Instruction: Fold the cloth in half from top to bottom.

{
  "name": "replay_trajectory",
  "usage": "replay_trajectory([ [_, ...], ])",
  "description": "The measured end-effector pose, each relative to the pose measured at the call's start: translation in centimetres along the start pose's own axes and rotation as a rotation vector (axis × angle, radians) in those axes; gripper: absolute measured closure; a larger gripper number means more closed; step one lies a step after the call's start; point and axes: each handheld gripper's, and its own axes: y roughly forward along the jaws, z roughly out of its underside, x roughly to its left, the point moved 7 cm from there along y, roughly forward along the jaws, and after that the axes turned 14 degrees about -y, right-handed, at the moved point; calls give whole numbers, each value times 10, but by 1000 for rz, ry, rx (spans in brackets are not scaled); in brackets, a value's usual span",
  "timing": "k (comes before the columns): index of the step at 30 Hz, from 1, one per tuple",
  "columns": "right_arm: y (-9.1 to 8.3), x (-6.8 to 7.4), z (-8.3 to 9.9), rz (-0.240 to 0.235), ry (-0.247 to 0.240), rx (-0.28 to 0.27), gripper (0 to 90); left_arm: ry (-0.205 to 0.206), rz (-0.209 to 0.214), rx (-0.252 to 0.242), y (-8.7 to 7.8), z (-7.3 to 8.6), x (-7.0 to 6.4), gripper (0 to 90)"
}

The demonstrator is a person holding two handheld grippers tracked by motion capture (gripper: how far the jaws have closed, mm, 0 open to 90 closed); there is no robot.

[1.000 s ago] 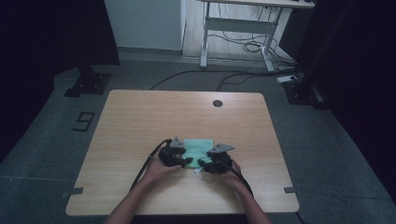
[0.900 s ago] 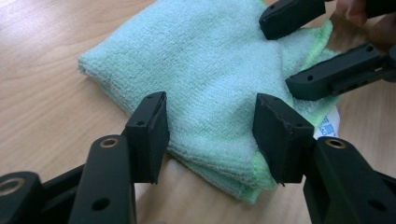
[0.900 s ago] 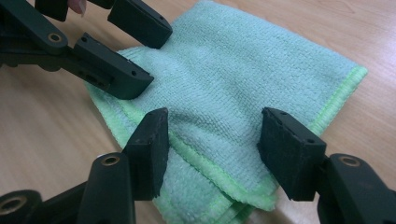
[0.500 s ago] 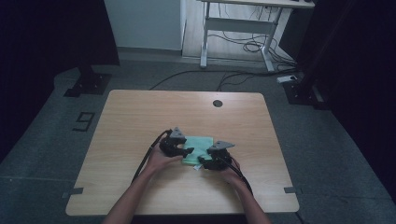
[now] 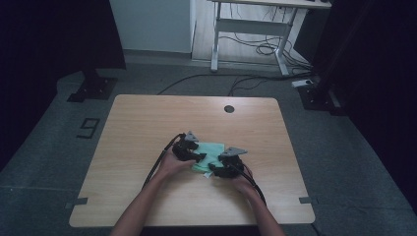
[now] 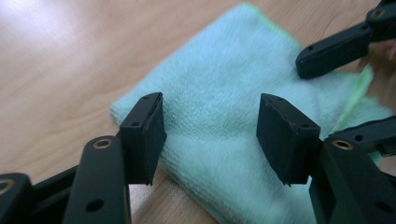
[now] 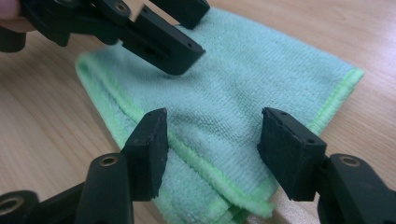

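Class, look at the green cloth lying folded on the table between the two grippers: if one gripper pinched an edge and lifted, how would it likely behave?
The green cloth looks like soft fluffy towelling, so it would probably hang limp, not stiff. Its folded layers show at the stitched edge, so a one-layer pinch would likely let it unfold. Its nap should grip the open right gripper well; it probably won't slip.

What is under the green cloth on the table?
The folded green cloth lies on the wooden table; its lower layers show at the edges. Anything between the layers is covered.
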Motion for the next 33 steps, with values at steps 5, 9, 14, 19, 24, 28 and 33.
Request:
replay_trajectory([
  [5,-17,2,-4,7,8,-55,408,-5,13,-54,-22,-3,-7,411],
  [9,-33,3,-6,21,7,-95,406,-5,24,-94,-44,4,-15,411],
  [14,-50,4,-6,31,0,-123,402,-9,23,-103,-58,18,-19,409],
  [19,-60,6,-3,39,4,-139,403,-27,18,-106,-67,32,-19,410],
  [24,-67,9,1,43,0,-152,406,-41,14,-117,-76,45,-20,410],
  [28,-75,11,7,44,8,-163,406,-58,13,-124,-83,54,-21,411],
  [33,-83,15,19,43,17,-154,401,-69,7,-120,-92,68,-23,410],
])
